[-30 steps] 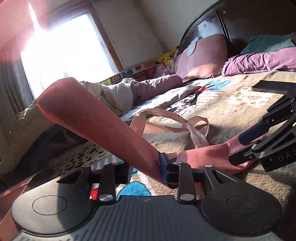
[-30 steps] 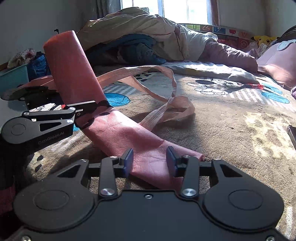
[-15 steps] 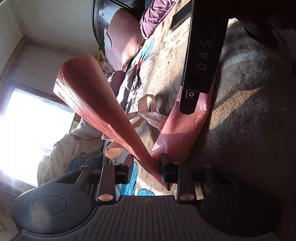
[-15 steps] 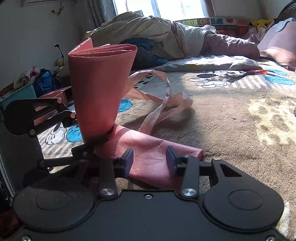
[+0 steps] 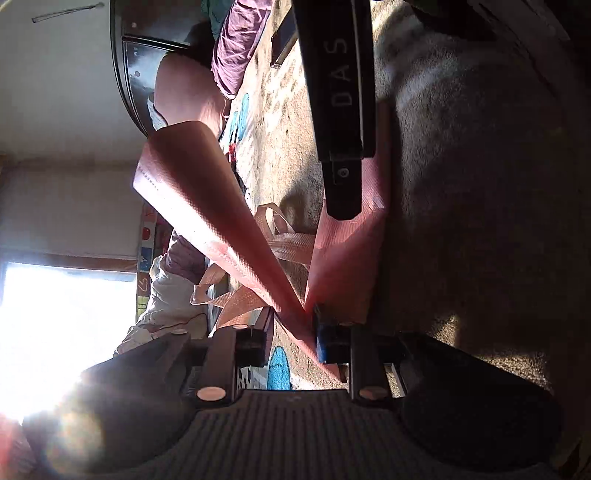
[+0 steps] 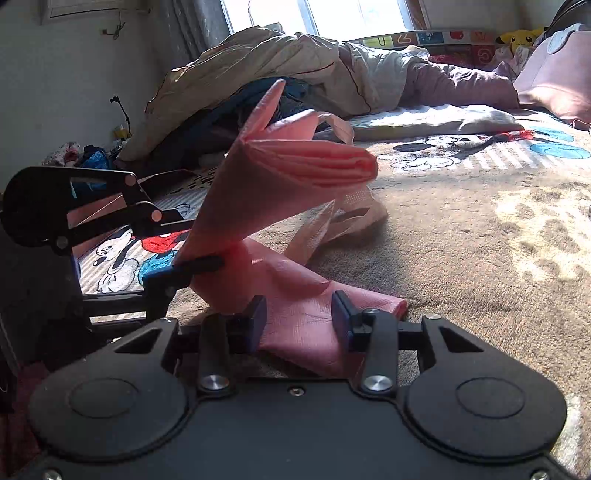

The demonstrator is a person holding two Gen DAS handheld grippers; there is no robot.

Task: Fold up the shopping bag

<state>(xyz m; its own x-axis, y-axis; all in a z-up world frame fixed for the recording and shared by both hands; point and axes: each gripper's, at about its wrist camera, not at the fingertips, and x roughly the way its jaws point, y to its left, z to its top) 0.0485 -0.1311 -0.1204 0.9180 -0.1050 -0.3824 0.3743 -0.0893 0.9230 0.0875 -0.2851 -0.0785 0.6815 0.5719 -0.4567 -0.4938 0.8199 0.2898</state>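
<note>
- Bedroom: tan blanket [image 6: 480,240] ahead of both grippers, heaped bedding [image 6: 295,70] beyond under a bright window [image 6: 332,11].
- Pink bag [image 6: 288,184] on blanket, folded to a strip: far end raised and fanned, near end flat.
- Left gripper [image 5: 293,326]: jaws just closing, bag between them; grip uncertain.
- Right gripper [image 6: 298,314]: jaws parted astride the flat end, not pinching.
- Handles [image 6: 343,218] loose just beyond.
</note>
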